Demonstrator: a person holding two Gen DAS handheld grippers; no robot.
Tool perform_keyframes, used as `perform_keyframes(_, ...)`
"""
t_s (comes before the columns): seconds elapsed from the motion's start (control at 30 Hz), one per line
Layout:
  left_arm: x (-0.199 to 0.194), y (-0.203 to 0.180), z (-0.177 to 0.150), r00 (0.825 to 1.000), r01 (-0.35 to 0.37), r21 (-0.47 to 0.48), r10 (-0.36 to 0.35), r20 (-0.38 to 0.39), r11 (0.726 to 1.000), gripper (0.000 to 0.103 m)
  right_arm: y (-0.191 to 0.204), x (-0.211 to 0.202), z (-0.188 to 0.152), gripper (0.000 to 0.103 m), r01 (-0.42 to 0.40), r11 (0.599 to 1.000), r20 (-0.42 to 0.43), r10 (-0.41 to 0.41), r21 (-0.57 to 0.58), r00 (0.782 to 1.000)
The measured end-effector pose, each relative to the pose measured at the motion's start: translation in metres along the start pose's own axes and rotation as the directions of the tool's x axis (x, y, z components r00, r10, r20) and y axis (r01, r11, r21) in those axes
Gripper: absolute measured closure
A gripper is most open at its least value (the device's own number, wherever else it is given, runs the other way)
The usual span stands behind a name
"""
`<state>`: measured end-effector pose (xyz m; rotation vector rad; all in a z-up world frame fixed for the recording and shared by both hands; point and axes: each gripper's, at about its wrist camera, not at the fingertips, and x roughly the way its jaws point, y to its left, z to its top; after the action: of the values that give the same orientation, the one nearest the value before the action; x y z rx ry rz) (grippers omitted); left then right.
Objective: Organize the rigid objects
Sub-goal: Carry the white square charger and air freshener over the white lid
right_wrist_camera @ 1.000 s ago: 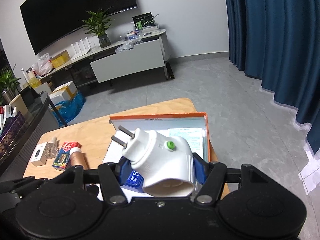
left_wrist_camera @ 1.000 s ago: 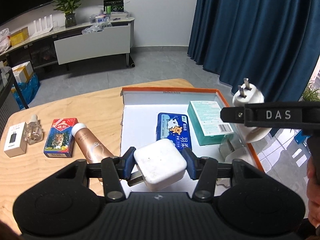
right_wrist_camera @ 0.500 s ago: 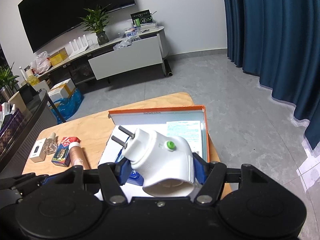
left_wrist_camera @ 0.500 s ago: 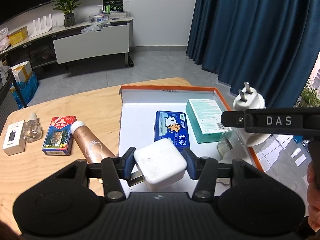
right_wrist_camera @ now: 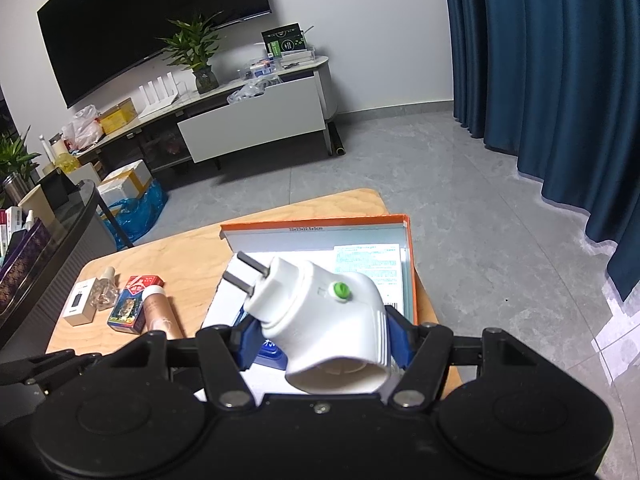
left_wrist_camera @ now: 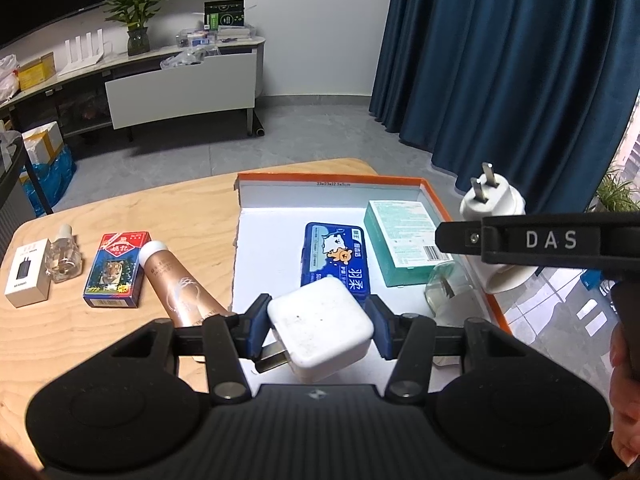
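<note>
The left tongs [left_wrist_camera: 318,330] are clenched on a white square charger [left_wrist_camera: 320,330], the blue pads pressing its two flat sides; the charger sits tilted, with its metal prongs pointing down and to the left, toward the near edge of the shallow orange-rimmed box [left_wrist_camera: 434,196] that it hangs above. The right tongs [right_wrist_camera: 320,338] grasp a white plug adapter [right_wrist_camera: 324,320] by its wider body; its long axis runs from the open socket end, nearest the camera, up and away to the left, where the two flat prongs point toward the far left of the worktop [right_wrist_camera: 188,260]. A green button sits on its upper face. In the left view the same adapter shows beyond the right tongs' black finger marked "DAS", off the right rim of the box, prongs upward. Both tongs angle downward over the near part of the box, side by side, and a person's hand [left_wrist_camera: 624,412] shows at the right edge of the left view. Inside the box lie a blue tissue pack [left_wrist_camera: 336,256], a green carton [left_wrist_camera: 404,236] beside it, and a small glass jar [left_wrist_camera: 446,290]. On the worktop to the left lie a rose-gold tube [left_wrist_camera: 176,284], a card box [left_wrist_camera: 116,274], a glass bottle [left_wrist_camera: 64,256] and a small white box [left_wrist_camera: 28,276].
</note>
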<state>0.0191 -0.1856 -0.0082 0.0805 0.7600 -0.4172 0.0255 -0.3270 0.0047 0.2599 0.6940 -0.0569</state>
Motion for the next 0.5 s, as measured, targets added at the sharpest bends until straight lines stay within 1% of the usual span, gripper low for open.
perform_keyframes(0.5,-0.0011,-0.0001,-0.0028,1.000,0.002,-0.007,-0.002,-0.005,1.000,0.051,0.0045,0.0016,0.0001,0.029,-0.005,1.000,-0.016,0.004,-0.015,1.000)
